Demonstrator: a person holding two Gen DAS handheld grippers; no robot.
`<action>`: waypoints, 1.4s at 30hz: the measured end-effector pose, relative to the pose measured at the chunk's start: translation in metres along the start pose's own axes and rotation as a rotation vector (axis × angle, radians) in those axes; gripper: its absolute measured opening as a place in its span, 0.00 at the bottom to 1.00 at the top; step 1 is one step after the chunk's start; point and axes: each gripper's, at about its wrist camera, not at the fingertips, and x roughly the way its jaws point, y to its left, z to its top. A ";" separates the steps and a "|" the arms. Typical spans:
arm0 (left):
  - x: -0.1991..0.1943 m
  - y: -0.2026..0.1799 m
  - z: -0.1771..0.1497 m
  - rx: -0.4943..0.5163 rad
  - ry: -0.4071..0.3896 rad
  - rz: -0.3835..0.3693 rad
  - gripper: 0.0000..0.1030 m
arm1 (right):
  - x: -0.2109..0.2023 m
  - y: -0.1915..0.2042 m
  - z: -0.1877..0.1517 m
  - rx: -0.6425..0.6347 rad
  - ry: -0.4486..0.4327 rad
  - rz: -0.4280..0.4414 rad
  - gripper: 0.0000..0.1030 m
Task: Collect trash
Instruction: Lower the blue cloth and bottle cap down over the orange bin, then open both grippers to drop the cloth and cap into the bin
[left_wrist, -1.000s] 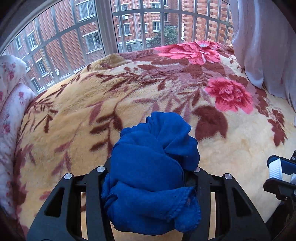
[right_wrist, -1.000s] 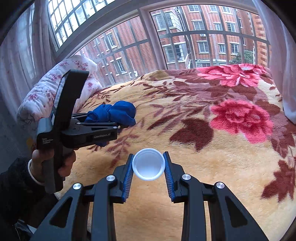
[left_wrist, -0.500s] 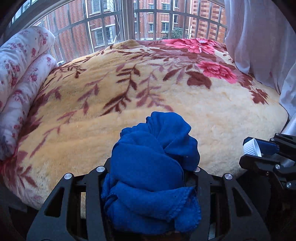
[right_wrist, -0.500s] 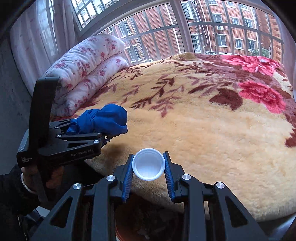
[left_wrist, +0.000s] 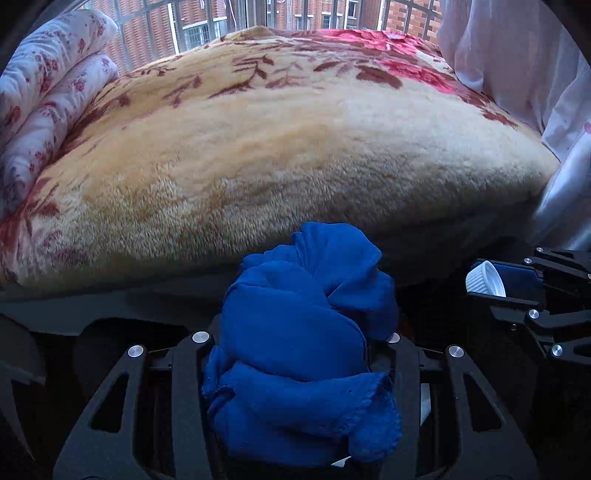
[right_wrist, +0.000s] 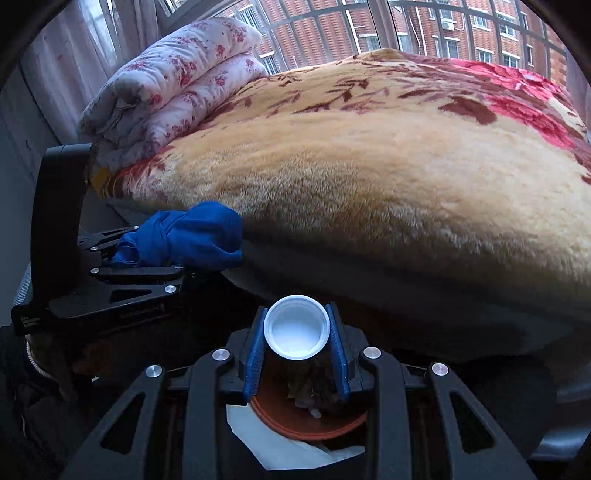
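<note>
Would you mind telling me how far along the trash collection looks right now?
Pickup looks done: the left gripper is shut on the blue cloth and the right gripper on the white cap, both off the blanket. Left: release them, probably into the brown bin below the cap.

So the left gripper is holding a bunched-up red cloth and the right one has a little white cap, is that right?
Not quite: the cloth in the left gripper is blue, not red, as the left wrist view shows. The right gripper does hold the white cap.
</note>
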 end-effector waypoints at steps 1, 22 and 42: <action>0.005 -0.001 -0.007 0.010 0.020 -0.006 0.44 | 0.003 0.000 -0.006 0.005 0.014 -0.002 0.31; 0.115 -0.001 -0.056 0.108 0.332 -0.086 0.44 | 0.092 -0.018 -0.047 0.010 0.272 -0.030 0.31; 0.150 -0.004 -0.062 0.110 0.441 -0.065 0.77 | 0.114 -0.025 -0.045 0.007 0.338 -0.057 0.64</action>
